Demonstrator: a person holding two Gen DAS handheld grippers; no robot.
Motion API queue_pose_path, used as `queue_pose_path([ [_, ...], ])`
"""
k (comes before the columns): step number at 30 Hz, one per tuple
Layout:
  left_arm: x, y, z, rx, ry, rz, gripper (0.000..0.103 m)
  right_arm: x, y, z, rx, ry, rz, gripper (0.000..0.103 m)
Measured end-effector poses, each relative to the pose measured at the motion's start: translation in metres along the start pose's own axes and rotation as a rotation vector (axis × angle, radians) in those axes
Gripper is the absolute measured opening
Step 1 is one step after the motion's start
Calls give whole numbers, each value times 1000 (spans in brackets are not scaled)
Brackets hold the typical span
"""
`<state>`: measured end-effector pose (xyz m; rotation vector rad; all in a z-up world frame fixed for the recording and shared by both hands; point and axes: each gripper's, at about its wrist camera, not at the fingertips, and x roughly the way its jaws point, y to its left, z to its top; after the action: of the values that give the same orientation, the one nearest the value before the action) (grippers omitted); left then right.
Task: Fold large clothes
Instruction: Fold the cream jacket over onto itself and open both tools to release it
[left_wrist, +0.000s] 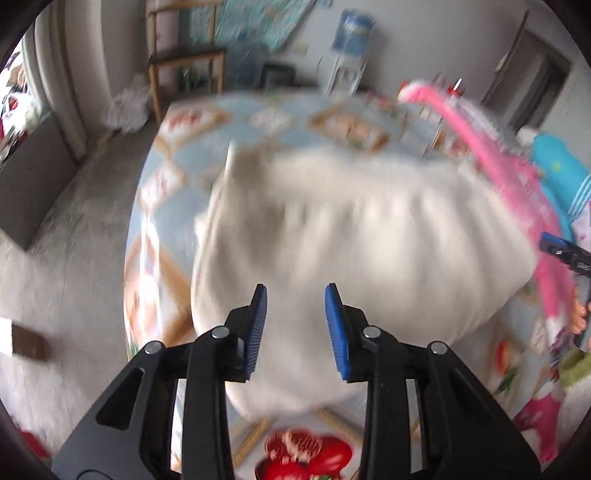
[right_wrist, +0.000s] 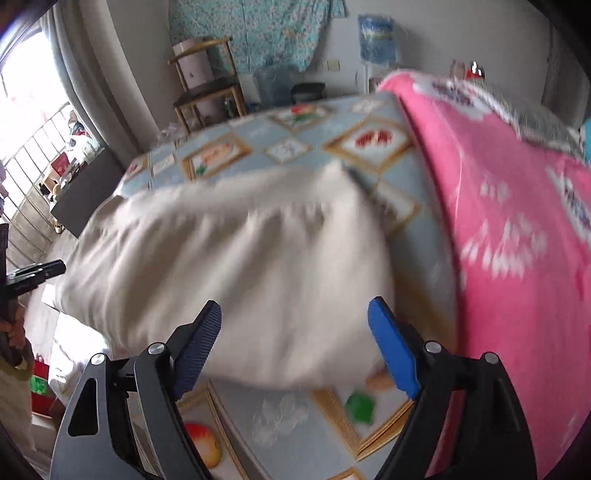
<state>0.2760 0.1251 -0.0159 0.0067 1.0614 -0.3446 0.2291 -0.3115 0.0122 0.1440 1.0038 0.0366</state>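
A cream garment (left_wrist: 351, 229) lies folded over on the bed's patterned blue cover (left_wrist: 258, 118), blurred in both views. My left gripper (left_wrist: 295, 291) hangs over the garment's near edge with a clear gap between its blue pads (left_wrist: 258, 325) and nothing clamped. My right gripper (right_wrist: 295, 310) stands wide open above the garment (right_wrist: 229, 251), its near right corner just under the blue finger (right_wrist: 391, 347). No cloth is pinched in either gripper. The right gripper's tip (left_wrist: 565, 251) shows at the left wrist view's right edge, and the left gripper's tip (right_wrist: 33, 273) at the right wrist view's left edge.
A pink blanket (right_wrist: 498, 221) is heaped along the bed's right side, close to the garment. The bed's left edge drops to a pale floor (left_wrist: 55, 258). A wooden rack (right_wrist: 207, 85) and a water dispenser (right_wrist: 376, 40) stand at the far wall.
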Motion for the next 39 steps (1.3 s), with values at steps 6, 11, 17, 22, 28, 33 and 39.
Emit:
queue_pose_path([
  [6,20,5,-23,9,-28,68,35,36,-21,-24,75,61,12,84],
  [11,-26,-18,-23,58,-137,80,34,-7,-7,-21,99,7,-33,83],
  [17,11,-58,-28,133,-99,112,45,26,51,-24,-46,-1,-104,83],
  [22,4,-47,-32,116,-118,124,53,35,64,-27,-113,39,-189,87],
  [28,-14,-74,-28,150,-180,61,53,2,110,-20,-127,-64,-85,87],
  [33,24,-90,-42,193,-125,147,53,60,129,-33,-174,33,-123,88],
  [39,14,-87,-39,181,-144,136,53,26,147,-19,-142,-18,-63,88],
])
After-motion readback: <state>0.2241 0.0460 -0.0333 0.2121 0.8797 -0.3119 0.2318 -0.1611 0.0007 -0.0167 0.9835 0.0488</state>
